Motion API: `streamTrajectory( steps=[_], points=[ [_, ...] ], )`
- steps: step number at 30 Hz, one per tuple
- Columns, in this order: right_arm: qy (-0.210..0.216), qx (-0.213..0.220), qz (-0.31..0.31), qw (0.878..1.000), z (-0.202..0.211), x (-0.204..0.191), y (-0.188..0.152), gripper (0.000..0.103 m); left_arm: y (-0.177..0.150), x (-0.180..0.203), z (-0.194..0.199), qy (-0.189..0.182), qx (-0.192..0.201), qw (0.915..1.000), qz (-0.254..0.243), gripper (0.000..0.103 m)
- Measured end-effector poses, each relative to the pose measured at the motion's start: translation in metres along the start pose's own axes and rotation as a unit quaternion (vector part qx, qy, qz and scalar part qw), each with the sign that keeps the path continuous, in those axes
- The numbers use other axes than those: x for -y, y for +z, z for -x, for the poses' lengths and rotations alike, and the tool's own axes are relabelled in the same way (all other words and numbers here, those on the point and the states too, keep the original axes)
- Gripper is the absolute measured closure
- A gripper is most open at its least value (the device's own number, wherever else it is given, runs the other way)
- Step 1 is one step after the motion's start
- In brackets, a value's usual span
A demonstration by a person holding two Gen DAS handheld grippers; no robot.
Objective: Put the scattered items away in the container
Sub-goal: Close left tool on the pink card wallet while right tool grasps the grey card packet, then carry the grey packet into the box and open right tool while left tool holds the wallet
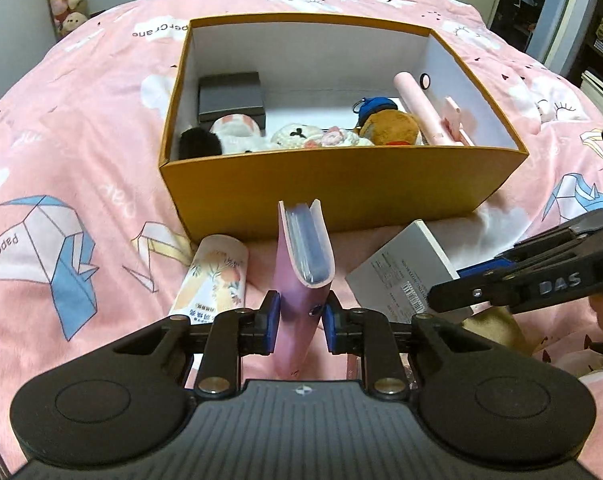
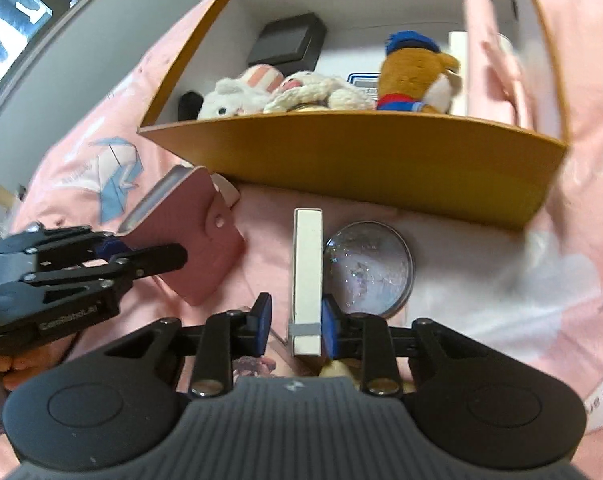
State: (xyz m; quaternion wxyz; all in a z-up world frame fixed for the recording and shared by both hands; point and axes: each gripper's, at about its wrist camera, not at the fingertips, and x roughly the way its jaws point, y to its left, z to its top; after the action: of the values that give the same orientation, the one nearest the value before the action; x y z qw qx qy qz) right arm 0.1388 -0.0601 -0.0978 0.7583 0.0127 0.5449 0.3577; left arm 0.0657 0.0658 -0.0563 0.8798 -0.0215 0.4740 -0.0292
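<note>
Left gripper point(image 1: 300, 322): jaws pinching the pink wallet point(image 1: 301, 264) near its lower end, both blue pads against its sides; seen from the right wrist view low at the left point(image 2: 113, 250).
Wallet: upright on edge between the jaws, open end toward the box, clear card sleeves showing; just short of the box's near wall; snap tab visible from the right point(image 2: 205, 240).
Right gripper point(image 2: 295, 320): jaws spread around the white box point(image 2: 307, 276); right pad touching its side, left pad apart from it.
White box: standing on its narrow edge on the bed, in front of the box's near wall; barcode label on its broad face point(image 1: 401, 272).
Box point(image 1: 341, 196): orange outside, white inside, open top, on the pink bedspread point(image 1: 81, 128).
In the box: dark case point(image 1: 231, 96), plush toys point(image 1: 301, 136), brown plush with blue cap point(image 2: 415, 74), pink tube point(image 1: 421, 108).
Tube point(image 1: 213, 276): floral print, lying on the bed left of the wallet, beside the box.
Clear round lid point(image 2: 369, 266): flat on the bed, just right of the white box.
</note>
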Motion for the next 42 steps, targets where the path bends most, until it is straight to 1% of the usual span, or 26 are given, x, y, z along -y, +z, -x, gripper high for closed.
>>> streamTrajectory(
  steps=[2, 4, 8, 11, 12, 13, 14, 20, 22, 25, 28, 31, 34, 37, 39, 42],
  points=[
    [-0.013, -0.004, 0.013, 1.0, -0.006, -0.006, 0.003, 0.074, -0.001, -0.003, -0.001, 0.001, 0.001, 1.0, 0.008, 0.078],
    [-0.017, -0.008, 0.018, 1.0, -0.011, -0.01, 0.005, 0.076, -0.001, -0.005, -0.003, 0.005, 0.002, 0.9999, 0.012, 0.078],
    [-0.035, -0.007, 0.034, 0.999, -0.011, -0.013, 0.01, 0.074, -0.001, -0.009, -0.007, 0.016, 0.005, 0.9997, 0.018, 0.078],
    [-0.042, -0.004, 0.038, 0.998, -0.006, -0.014, 0.008, 0.074, -0.001, -0.011, -0.01, 0.012, 0.003, 0.9997, 0.023, 0.078],
    [-0.042, -0.002, 0.036, 0.998, -0.004, -0.015, 0.007, 0.077, -0.001, -0.011, -0.011, 0.01, 0.002, 0.9996, 0.024, 0.078],
    [-0.041, -0.001, 0.033, 0.999, -0.002, -0.015, 0.006, 0.082, -0.002, -0.011, -0.012, 0.01, 0.002, 0.9997, 0.024, 0.079],
    [-0.038, -0.001, 0.027, 0.999, -0.001, -0.015, 0.005, 0.083, -0.002, -0.011, -0.011, 0.008, 0.003, 0.9997, 0.024, 0.08],
    [-0.015, -0.006, -0.006, 1.0, 0.004, -0.003, 0.008, 0.086, -0.002, -0.011, -0.003, -0.001, 0.022, 0.9994, 0.028, 0.082],
    [-0.014, -0.009, -0.009, 1.0, 0.003, -0.007, 0.008, 0.087, 0.0, -0.011, 0.001, -0.009, 0.025, 0.9991, 0.032, 0.082],
    [-0.02, -0.018, -0.008, 1.0, -0.001, -0.008, 0.009, 0.087, 0.0, -0.008, 0.001, -0.011, 0.02, 0.9993, 0.029, 0.082],
    [-0.018, -0.022, -0.022, 0.999, -0.003, -0.004, 0.012, 0.087, 0.0, -0.007, 0.001, -0.01, 0.018, 0.9994, 0.028, 0.082],
    [-0.016, -0.024, -0.035, 0.999, 0.0, 0.0, 0.005, 0.087, 0.002, -0.008, 0.002, -0.008, 0.012, 0.9993, 0.034, 0.082],
    [-0.011, -0.024, -0.043, 0.999, 0.0, -0.005, 0.003, 0.087, 0.006, -0.008, 0.009, -0.017, 0.021, 0.9989, 0.037, 0.083],
    [0.001, -0.02, -0.059, 0.998, 0.006, 0.005, 0.011, 0.087, 0.011, -0.007, 0.019, -0.028, 0.028, 0.9985, 0.036, 0.083],
    [0.015, -0.015, -0.071, 0.997, 0.016, 0.006, 0.012, 0.087, 0.014, -0.008, 0.028, -0.048, 0.031, 0.9976, 0.04, 0.083],
    [0.051, -0.012, -0.09, 0.995, 0.039, 0.016, 0.013, 0.087, 0.022, -0.01, 0.043, -0.082, 0.038, 0.9949, 0.044, 0.083]
  ],
)
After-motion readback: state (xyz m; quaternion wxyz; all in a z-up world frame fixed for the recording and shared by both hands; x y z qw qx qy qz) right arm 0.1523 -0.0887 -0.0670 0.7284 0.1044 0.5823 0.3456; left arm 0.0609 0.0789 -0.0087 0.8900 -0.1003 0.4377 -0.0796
